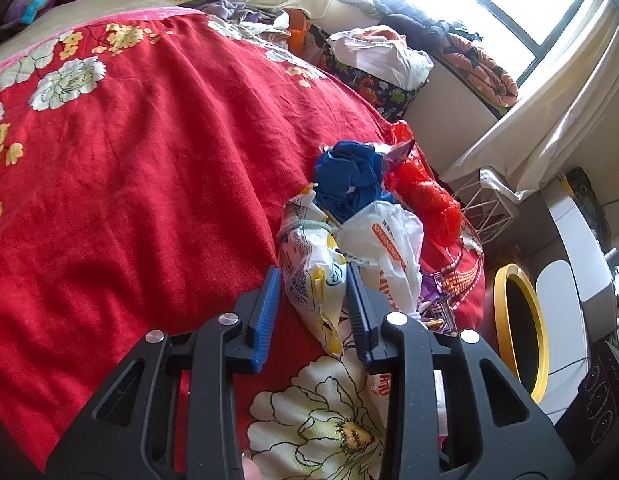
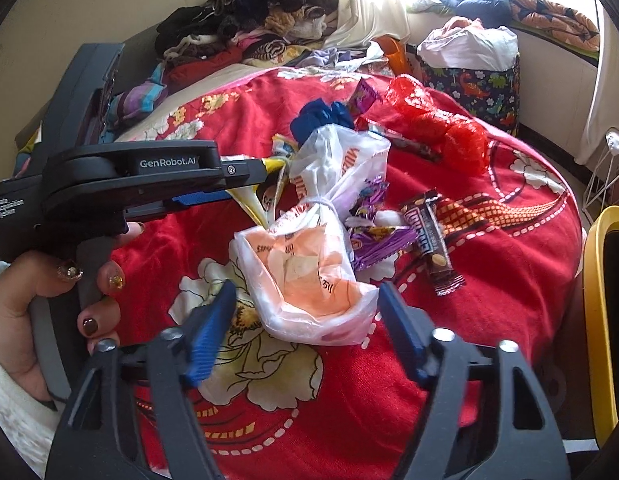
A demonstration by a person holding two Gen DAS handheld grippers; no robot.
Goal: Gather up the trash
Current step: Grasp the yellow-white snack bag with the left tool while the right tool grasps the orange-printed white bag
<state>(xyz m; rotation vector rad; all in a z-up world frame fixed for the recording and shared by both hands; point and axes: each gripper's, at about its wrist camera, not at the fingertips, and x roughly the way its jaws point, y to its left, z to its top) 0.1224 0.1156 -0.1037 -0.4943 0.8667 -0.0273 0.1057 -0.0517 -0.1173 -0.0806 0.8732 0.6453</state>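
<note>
A pile of trash lies on the red floral blanket [image 1: 129,184]. In the left wrist view my left gripper [image 1: 313,268] is shut on a yellow-and-white snack bag [image 1: 309,256], with one blue pad on each side. From the right wrist view that gripper [image 2: 245,184] shows side-on with the yellow bag [image 2: 269,168] pinched in it. My right gripper [image 2: 307,286] stands open around the lower end of a knotted white-and-orange plastic bag [image 2: 309,280]; the pads are not pressing it. Beside it lie a blue bag [image 2: 321,118], a red bag [image 2: 441,128], purple wrappers [image 2: 379,236] and a brown candy bar wrapper [image 2: 429,240].
A yellow-rimmed bin [image 1: 517,328] stands off the bed's right edge, also showing as the bin [image 2: 599,320]. A dinosaur-print basket [image 2: 481,84] with white cloth and a white wire basket [image 1: 485,208] stand by the window wall. Clothes [image 2: 249,20] are heaped at the bed's far end.
</note>
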